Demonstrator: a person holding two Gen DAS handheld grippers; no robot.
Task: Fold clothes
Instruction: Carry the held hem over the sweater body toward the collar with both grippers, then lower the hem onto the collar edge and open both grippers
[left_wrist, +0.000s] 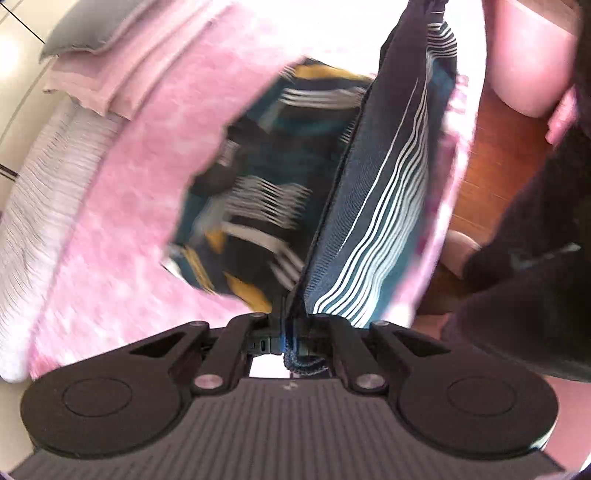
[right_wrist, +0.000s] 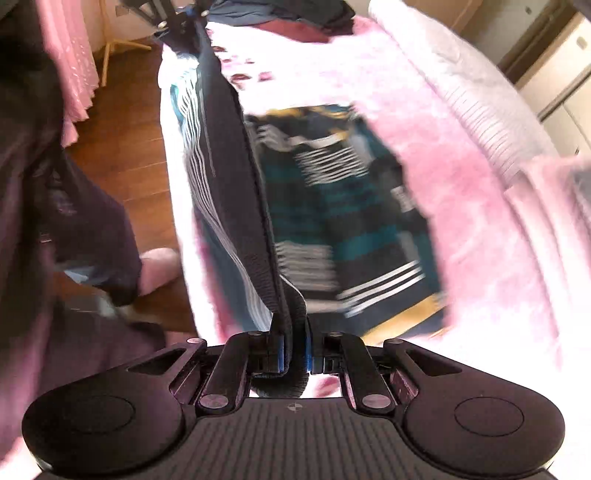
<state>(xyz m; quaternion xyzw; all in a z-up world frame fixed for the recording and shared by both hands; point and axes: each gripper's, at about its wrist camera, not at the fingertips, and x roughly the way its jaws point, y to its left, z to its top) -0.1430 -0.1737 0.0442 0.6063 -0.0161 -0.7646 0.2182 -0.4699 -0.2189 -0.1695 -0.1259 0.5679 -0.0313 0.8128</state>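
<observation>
The striped garment (left_wrist: 373, 221) is stretched taut between my two grippers above the pink blanket (left_wrist: 122, 206) on the bed, its dark ribbed hem forming a straight edge that runs from one set of fingers to the other. On my left wrist camera, the left gripper (left_wrist: 290, 332) is clamped tight on one end of that hem, with a small fold of blue knit bunched out behind the closed fingers. On my right wrist camera, the right gripper (right_wrist: 293, 354) is pinched shut on the other end, a loop of dark fabric poking out behind its blue pads (right_wrist: 281, 350). Far along the hem, at the top of the right view, I can see the left gripper (right_wrist: 177, 18) facing back toward me. The rest of the garment, teal and navy with white stripes and mustard patches, lies on the blanket below the lifted edge, blurred in both views. Beside the bed is a wooden floor (right_wrist: 122, 140), where a person's dark trouser leg (right_wrist: 85, 221) and a pink slipper (right_wrist: 159, 267) show.
</observation>
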